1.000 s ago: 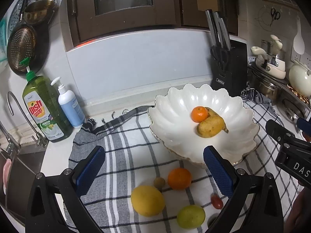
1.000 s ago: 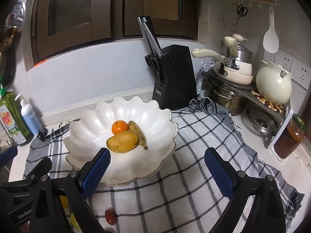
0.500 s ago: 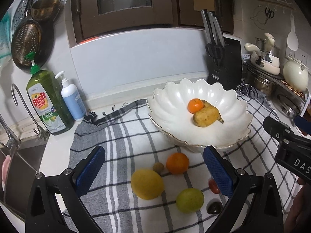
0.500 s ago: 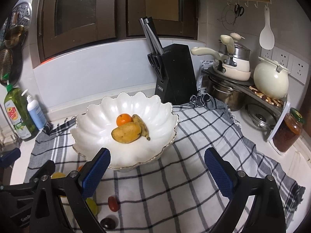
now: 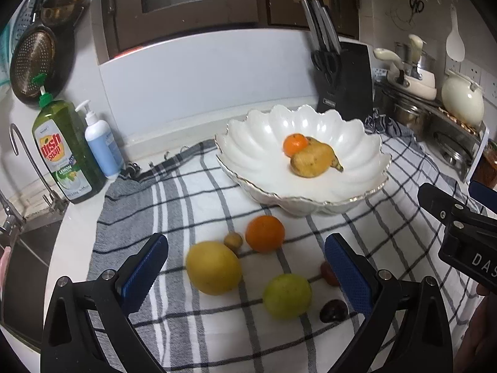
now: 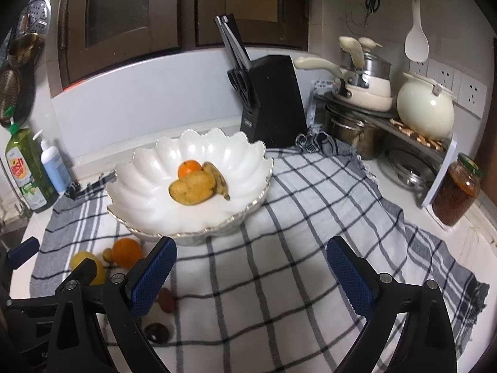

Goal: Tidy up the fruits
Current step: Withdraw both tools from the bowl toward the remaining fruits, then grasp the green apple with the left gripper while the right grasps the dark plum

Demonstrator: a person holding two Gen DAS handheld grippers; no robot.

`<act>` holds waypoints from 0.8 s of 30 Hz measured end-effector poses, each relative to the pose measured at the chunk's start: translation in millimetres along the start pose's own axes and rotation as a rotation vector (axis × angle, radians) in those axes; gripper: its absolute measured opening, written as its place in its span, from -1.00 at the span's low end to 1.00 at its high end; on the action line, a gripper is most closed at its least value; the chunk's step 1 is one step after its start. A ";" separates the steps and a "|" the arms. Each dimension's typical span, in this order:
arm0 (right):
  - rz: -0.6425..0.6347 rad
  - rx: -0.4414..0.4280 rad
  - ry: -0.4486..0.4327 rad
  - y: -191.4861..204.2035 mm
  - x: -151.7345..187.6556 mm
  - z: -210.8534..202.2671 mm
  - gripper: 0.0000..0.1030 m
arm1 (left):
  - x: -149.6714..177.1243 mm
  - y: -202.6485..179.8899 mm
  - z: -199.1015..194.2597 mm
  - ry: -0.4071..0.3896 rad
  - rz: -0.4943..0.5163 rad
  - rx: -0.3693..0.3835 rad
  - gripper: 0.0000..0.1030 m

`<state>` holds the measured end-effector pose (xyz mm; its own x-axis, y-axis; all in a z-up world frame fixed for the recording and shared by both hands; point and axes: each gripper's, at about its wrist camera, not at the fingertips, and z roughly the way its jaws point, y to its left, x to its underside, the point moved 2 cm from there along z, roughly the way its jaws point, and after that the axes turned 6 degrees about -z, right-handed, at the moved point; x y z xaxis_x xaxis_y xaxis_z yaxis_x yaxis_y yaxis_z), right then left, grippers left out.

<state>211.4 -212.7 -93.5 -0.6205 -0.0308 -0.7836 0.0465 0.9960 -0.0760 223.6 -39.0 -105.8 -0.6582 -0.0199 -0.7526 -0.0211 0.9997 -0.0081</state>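
Note:
A white scalloped bowl [image 5: 248, 143] [image 6: 149, 168] holds a small orange [image 5: 295, 144], a mango [image 5: 312, 164] and a banana [image 6: 219, 180]. On the checked cloth in front of it lie a large orange [image 5: 265, 233], a yellow lemon [image 5: 213, 267], a green fruit [image 5: 287, 295], a small brown fruit [image 5: 233, 241], a red fruit [image 5: 327, 274] and a dark fruit [image 5: 333, 310]. My left gripper [image 5: 248, 270] is open and empty above the loose fruits. My right gripper [image 6: 250, 275] is open and empty over the cloth, right of the fruits.
Dish soap [image 5: 63, 152] and a pump bottle [image 5: 101, 143] stand at the left by the sink. A black knife block [image 6: 270, 99] stands behind the bowl. Pots, a kettle [image 6: 425, 105] and a jar [image 6: 455, 189] crowd the right.
Both grippers have pulled back and risen; the bowl and loose fruits sit farther away in view, and more fruits show. Nothing was picked up.

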 end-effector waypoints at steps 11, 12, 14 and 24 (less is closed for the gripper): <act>0.006 0.010 0.046 -7.8 25.4 8.6 0.91 | 27.9 -14.2 17.3 0.059 0.021 0.031 0.89; 0.006 0.010 0.048 -7.5 26.8 9.3 0.91 | 29.8 -14.9 18.7 0.062 0.022 0.031 0.89; 0.008 0.008 0.057 -7.9 30.1 11.6 0.91 | 32.7 -16.1 21.6 0.068 0.024 0.030 0.88; 0.004 0.015 0.084 -8.0 38.1 19.4 0.91 | 46.6 -22.2 39.7 0.126 0.040 0.048 0.55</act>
<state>202.6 -223.4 -134.8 -0.6834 -0.0195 -0.7298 0.0600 0.9948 -0.0827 223.3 -61.7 -166.8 -0.7469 0.0221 -0.6646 0.0414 0.9991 -0.0134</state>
